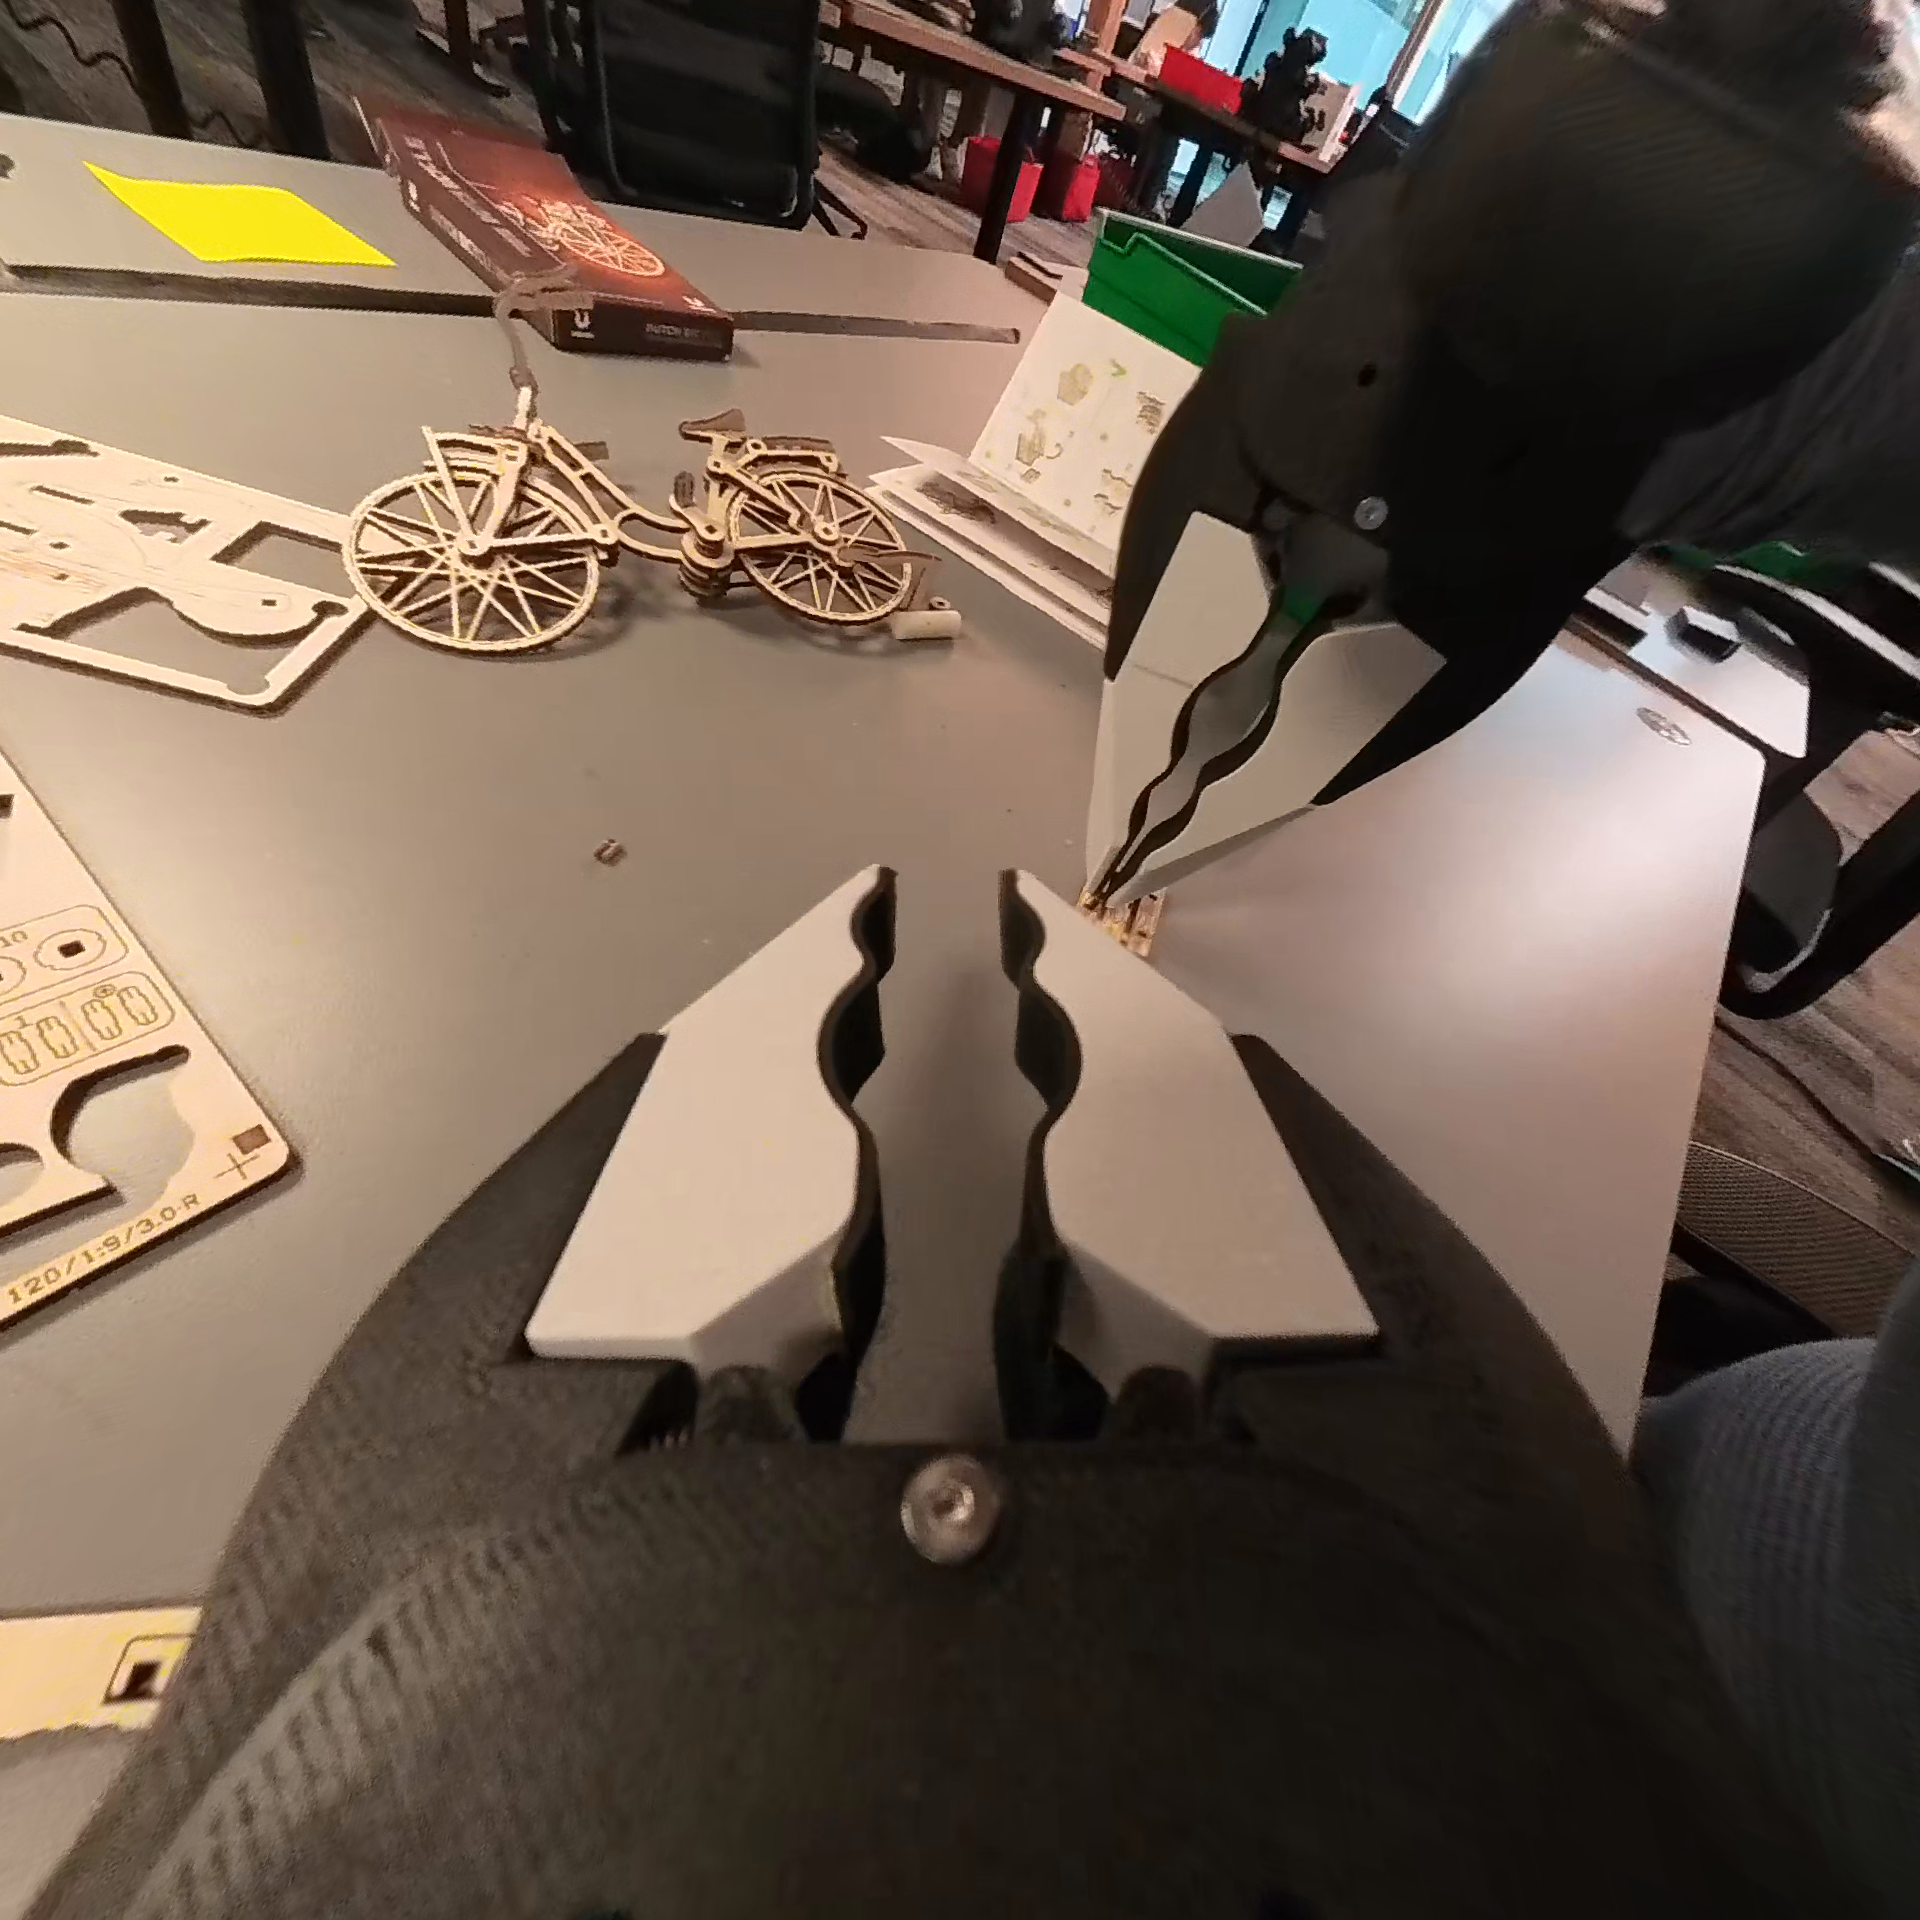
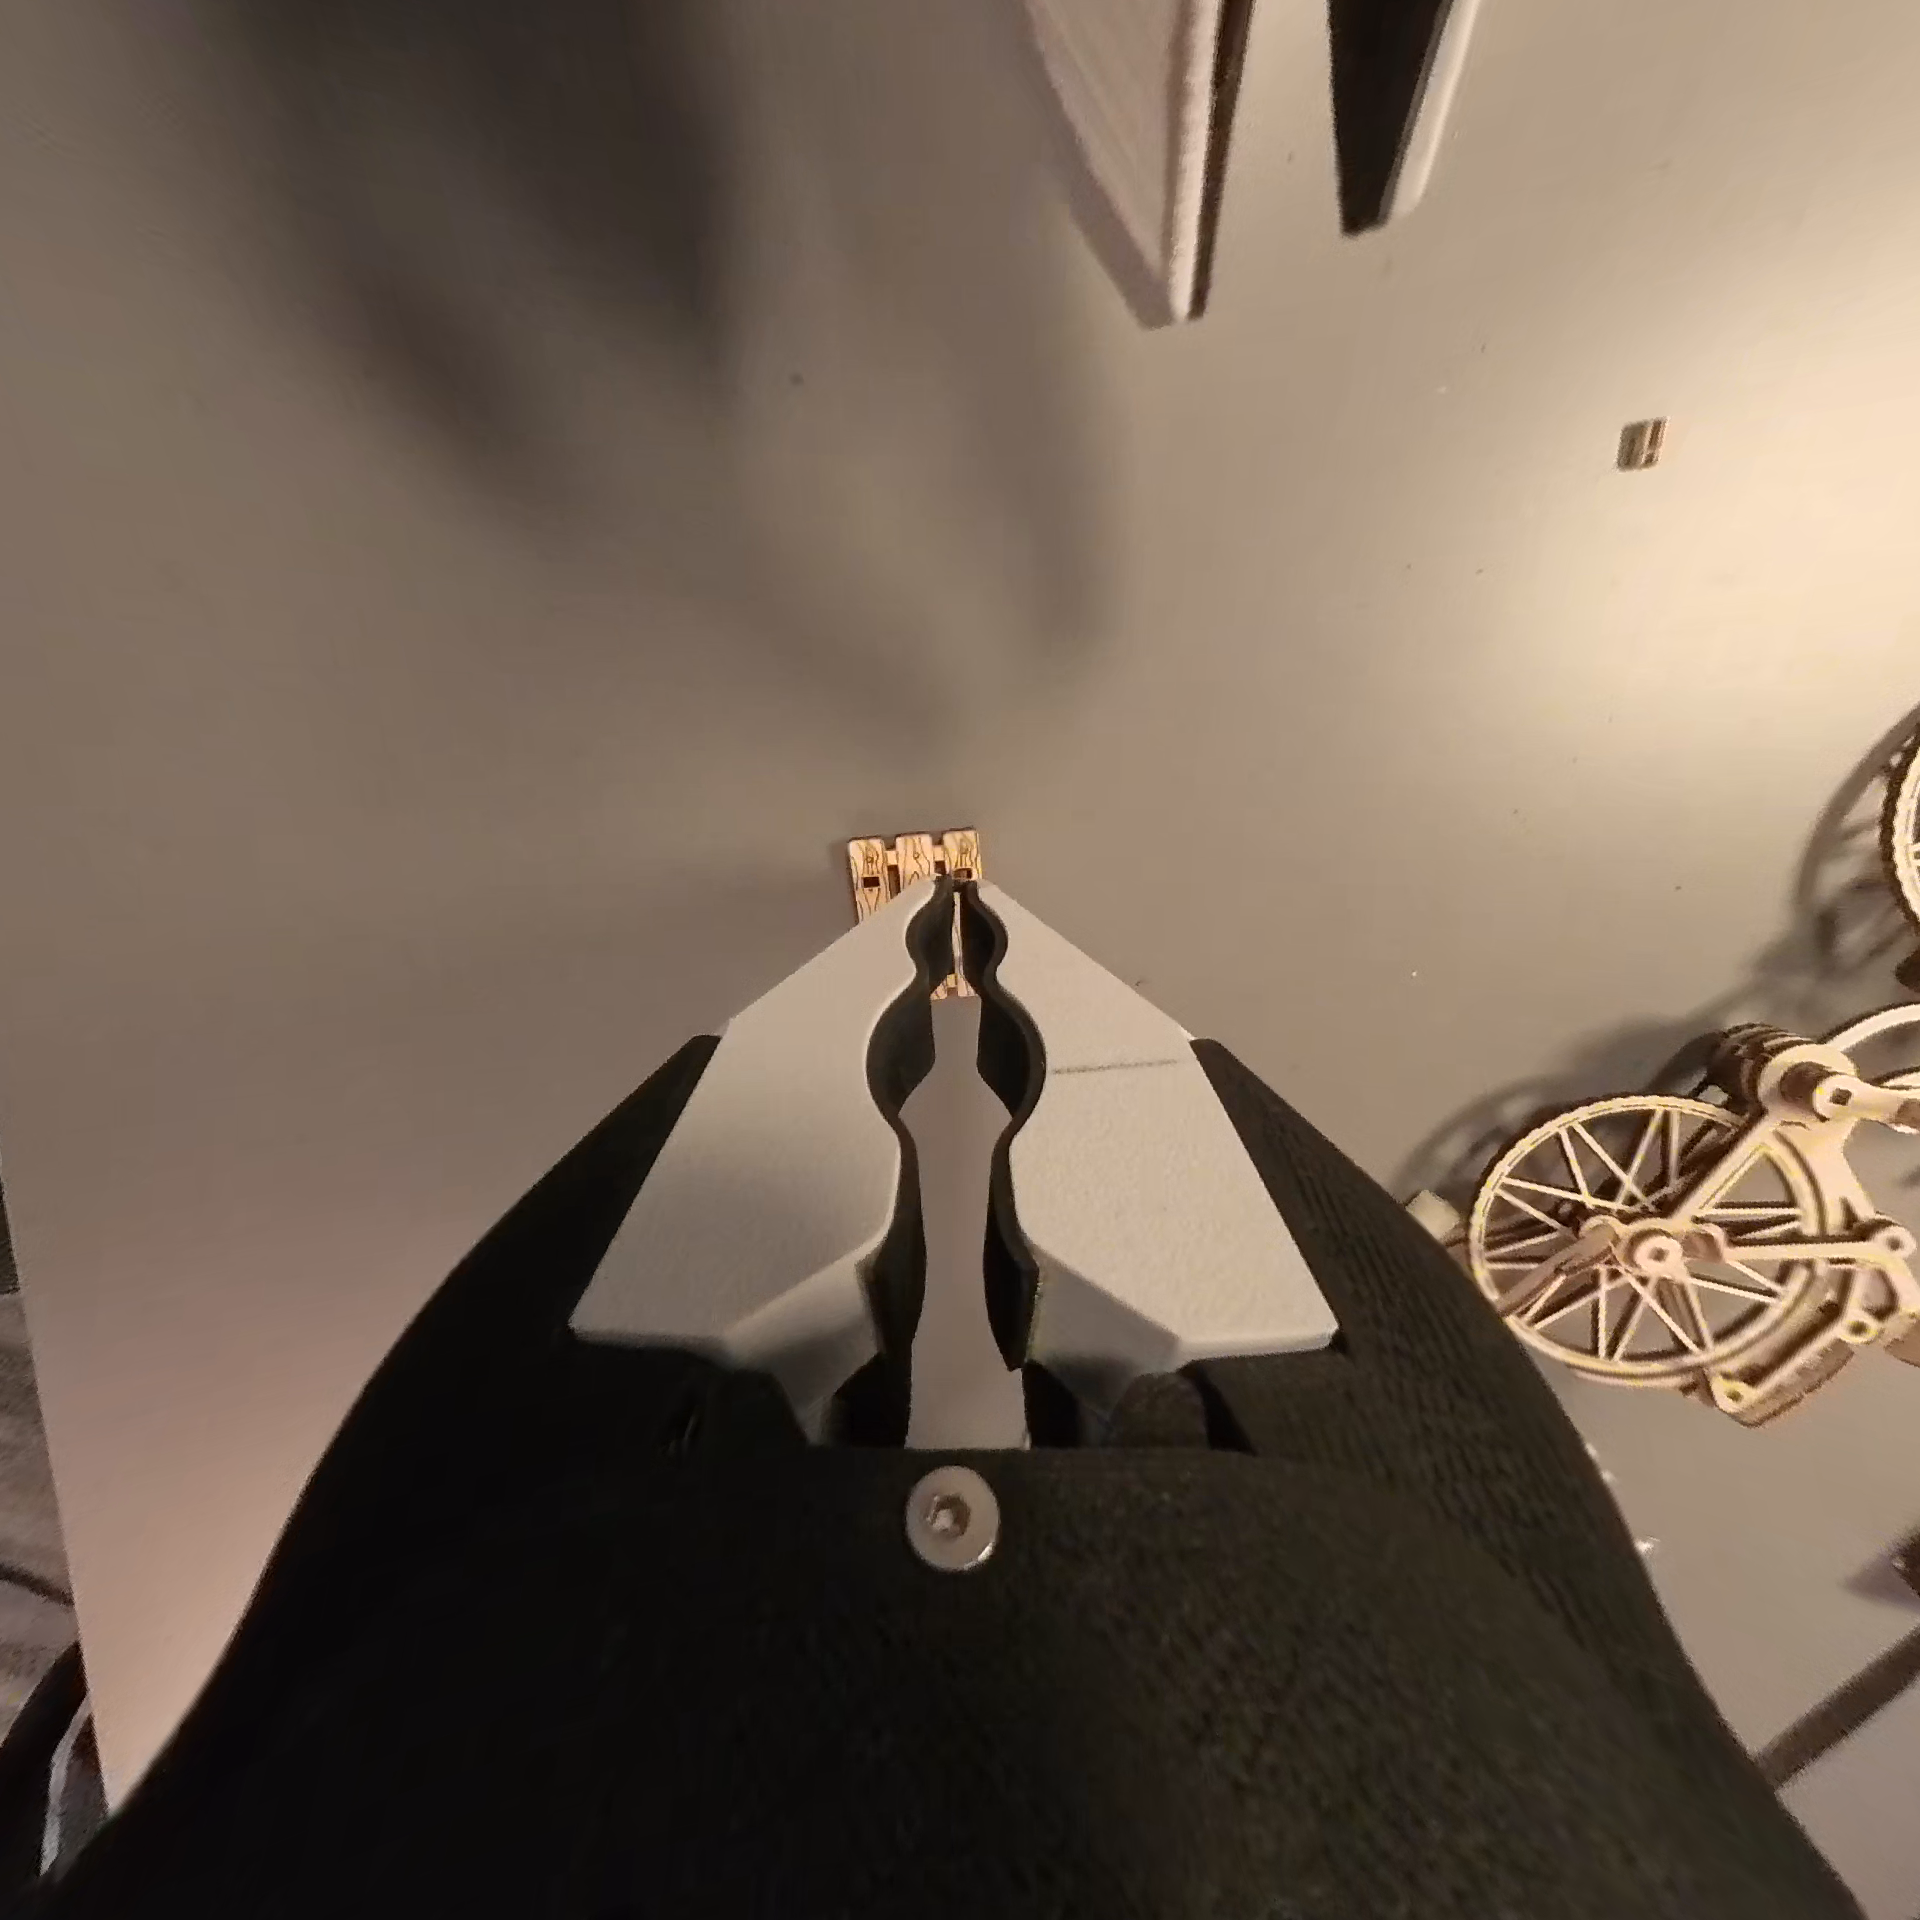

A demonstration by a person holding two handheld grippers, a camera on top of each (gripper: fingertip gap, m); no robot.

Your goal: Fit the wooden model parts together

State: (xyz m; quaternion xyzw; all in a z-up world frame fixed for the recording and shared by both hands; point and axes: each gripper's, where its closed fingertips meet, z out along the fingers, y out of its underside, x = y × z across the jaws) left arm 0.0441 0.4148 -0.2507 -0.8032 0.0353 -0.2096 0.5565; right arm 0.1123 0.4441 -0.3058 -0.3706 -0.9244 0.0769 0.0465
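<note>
A small light wooden part [image 2: 883, 871] with slots rests on the grey table [image 2: 416, 727]. My right gripper [image 2: 958, 885] is shut on its right edge, and a thin strip of wood shows between the pads. In the left wrist view the right gripper [image 1: 1117, 896] comes down from the upper right onto the part [image 1: 1132, 928]. My left gripper [image 1: 945, 899] is open and empty, just left of the part and apart from it. Its fingers [image 2: 1132, 156] show at the top of the right wrist view. A built wooden bicycle [image 1: 634, 540] lies farther back, also in the right wrist view [image 2: 1704, 1236].
Punched wooden part sheets [image 1: 156, 561] [image 1: 104, 1122] lie at the left. A dark box [image 1: 540, 229], a yellow sheet [image 1: 229, 218], an open booklet [image 1: 1070, 447] and a green bin [image 1: 1184, 281] sit behind. A tiny loose piece [image 1: 610, 852] lies mid-table. The table's edge [image 1: 1714, 935] is close on the right. Some 10 cm of space lies between my two pairs of fingers. The built wooden bicycle [image 1: 634, 540] is about 20 cm from both grippers' fingertips.
</note>
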